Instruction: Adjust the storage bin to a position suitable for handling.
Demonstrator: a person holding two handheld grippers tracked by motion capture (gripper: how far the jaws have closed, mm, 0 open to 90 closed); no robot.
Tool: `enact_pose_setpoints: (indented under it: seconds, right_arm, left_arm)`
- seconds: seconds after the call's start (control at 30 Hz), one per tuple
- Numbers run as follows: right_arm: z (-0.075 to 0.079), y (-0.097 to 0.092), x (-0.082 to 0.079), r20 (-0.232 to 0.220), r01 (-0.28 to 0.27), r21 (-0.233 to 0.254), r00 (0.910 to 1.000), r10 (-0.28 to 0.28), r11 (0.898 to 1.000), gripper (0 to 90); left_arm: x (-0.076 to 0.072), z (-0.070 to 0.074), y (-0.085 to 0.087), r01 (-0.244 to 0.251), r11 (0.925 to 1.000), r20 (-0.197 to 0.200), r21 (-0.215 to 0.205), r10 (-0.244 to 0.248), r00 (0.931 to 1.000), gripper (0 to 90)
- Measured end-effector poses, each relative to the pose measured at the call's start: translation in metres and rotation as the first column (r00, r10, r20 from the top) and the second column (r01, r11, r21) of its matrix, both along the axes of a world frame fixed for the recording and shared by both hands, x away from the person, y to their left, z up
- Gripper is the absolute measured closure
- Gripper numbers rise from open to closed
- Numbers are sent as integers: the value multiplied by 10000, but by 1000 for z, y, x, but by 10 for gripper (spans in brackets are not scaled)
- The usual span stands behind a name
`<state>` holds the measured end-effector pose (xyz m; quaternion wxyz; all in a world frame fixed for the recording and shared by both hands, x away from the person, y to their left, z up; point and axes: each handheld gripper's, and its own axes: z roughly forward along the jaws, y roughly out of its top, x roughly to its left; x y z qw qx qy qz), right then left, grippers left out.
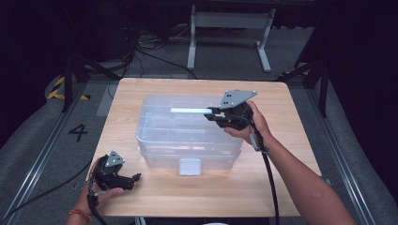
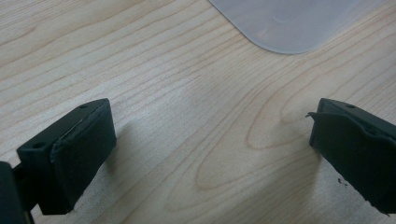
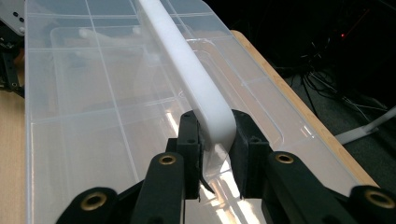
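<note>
- One box (image 1: 187,136), two hand-held grippers, on one table (image 1: 281,187).
- Right hand-held gripper (image 3: 215,140) clenched on the box's white handle (image 3: 187,70), detailed in its own view.
- Left hand-held gripper (image 2: 210,144) released, box corner ahead.

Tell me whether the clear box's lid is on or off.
On. The lid lies flat over the box, dividers showing through it; the right claw grips its white handle.

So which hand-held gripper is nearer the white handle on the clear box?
Right. The right hand-held gripper is clamped on the white handle; the left hand-held gripper rests on the table, near the clear box's front corner.
</note>
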<state>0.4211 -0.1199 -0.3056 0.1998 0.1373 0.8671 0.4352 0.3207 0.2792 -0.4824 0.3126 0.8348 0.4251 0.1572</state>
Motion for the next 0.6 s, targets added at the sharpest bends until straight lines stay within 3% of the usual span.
enact_pose_setpoints:
  seconds: [0.3, 0.6]
  right_arm:
    - [3, 1, 2, -117, -53, -161, 9999, 52, 9999, 761]
    - [7, 0, 7, -300, -18, -6, 9995, 18, 10000, 759]
  left_arm:
    - [-1, 0, 1, 13, 10000, -7, -76, -13, 10000, 27]
    - [-2, 4, 5, -400, 9990, 244, -178, 404, 9989, 222]
